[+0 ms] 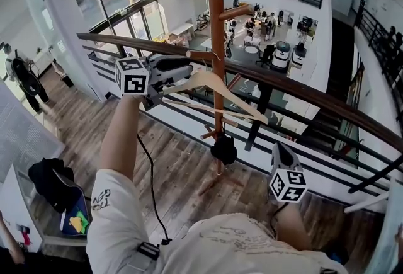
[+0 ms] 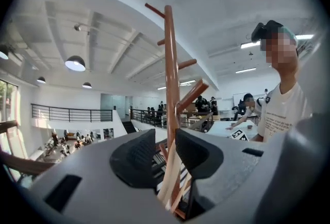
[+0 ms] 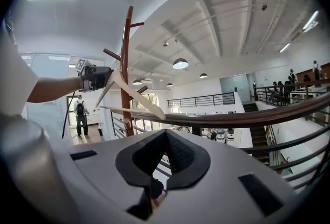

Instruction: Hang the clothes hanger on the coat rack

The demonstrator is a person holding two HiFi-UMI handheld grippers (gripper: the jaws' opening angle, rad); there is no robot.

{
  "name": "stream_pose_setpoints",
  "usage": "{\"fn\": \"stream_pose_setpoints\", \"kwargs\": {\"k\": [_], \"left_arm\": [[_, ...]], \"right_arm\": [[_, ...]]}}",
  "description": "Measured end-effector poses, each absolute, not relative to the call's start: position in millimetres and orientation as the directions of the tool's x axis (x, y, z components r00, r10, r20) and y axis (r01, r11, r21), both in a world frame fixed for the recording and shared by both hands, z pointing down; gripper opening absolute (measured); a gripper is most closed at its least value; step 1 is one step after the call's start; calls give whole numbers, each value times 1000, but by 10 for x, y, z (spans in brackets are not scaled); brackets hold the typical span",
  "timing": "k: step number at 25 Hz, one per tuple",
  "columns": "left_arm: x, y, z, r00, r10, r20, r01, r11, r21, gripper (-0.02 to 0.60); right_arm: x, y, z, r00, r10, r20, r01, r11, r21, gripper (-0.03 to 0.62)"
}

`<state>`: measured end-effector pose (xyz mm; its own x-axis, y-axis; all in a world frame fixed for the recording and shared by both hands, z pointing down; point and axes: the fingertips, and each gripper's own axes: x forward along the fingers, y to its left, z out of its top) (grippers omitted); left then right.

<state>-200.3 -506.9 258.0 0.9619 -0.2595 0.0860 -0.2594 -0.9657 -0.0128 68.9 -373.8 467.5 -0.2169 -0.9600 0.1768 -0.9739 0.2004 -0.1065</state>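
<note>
The left gripper [image 2: 165,153] was clamped on one end of the wooden clothes hanger [image 1: 214,84], raised beside the coat rack [image 1: 216,14]. The right gripper [image 3: 165,138] hung low and well apart, jaws closed on nothing. From the left jaws the hanger's long axis ran rightward and slightly down, crossing in front of the rack's pole. Its metal hook [image 2: 178,109] sat close to an upward-slanting peg [image 2: 193,95], though contact could not be judged. The left hand was plainly the nearer, so seating the hook probably fell to it. No container was at hand; a dark object [image 1: 223,148] hung low on the rack.
</note>
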Motion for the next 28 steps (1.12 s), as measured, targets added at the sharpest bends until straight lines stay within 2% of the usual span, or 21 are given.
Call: {"fn": "stream_pose_setpoints", "kwargs": {"k": [4,6,8,15,19,24,28], "left_arm": [[-2225,-4951,2333,925,-381,-8,-381,-924,-44,99],[-2285,-4845,2272,898,-440,-32,-441,-894,-79,72],[-2337,-4733,2232,864,-501,-57,-504,-857,-105,5],[-2358,-4284,2465,713,-695,-91,-701,-707,-97,5],[-2289,-4067,2809,575,-817,-43,-812,-564,-147,5],[-2180,-3722,3223,415,-910,5,-893,-409,-187,5],[-2036,-3504,3478,318,-948,7,-941,-316,-123,5]], "right_arm": [[547,-3789,4652,-265,-949,170,-962,249,-110,2],[455,-3829,4612,-294,-942,161,-954,279,-110,2],[341,-3870,4556,-328,-932,151,-943,314,-109,2],[56,-3842,4527,-446,-885,135,-894,433,-118,2],[-16,-3833,4559,-499,-855,139,-866,485,-122,2],[-30,-3793,4617,-541,-829,142,-840,525,-133,2],[64,-3812,4571,-560,-817,140,-828,544,-139,2]]}}
